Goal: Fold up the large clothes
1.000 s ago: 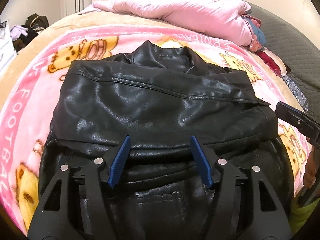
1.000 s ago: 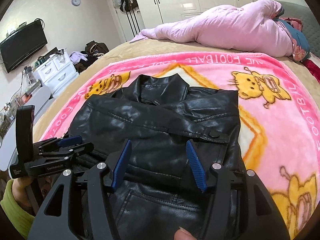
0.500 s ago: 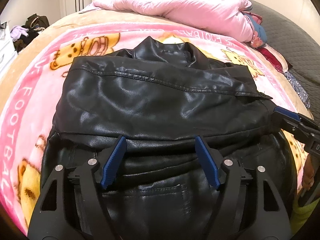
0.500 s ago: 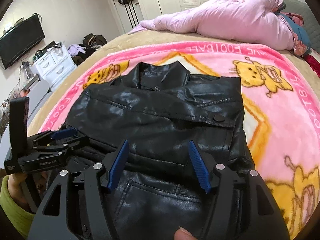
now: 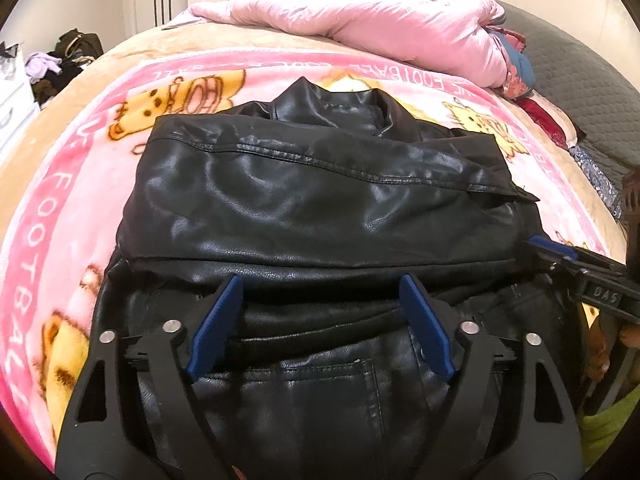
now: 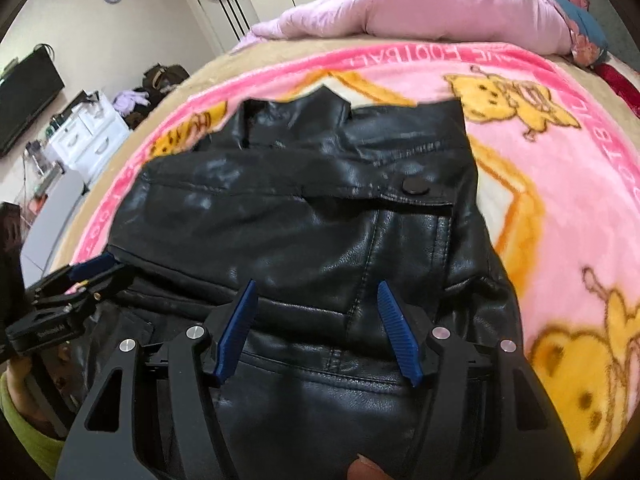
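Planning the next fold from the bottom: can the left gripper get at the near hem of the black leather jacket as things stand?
Probably yes. The left gripper is open, hovering just above the near part of the black leather jacket, and nothing lies between its fingers and the leather. The right gripper sits off to the side.

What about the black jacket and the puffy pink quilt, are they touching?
Apart. The left wrist view shows a strip of cartoon blanket between the collar of the black jacket and the pink quilt.

"FOOTBALL" along the pink blanket (image 5: pixel 60 208) border
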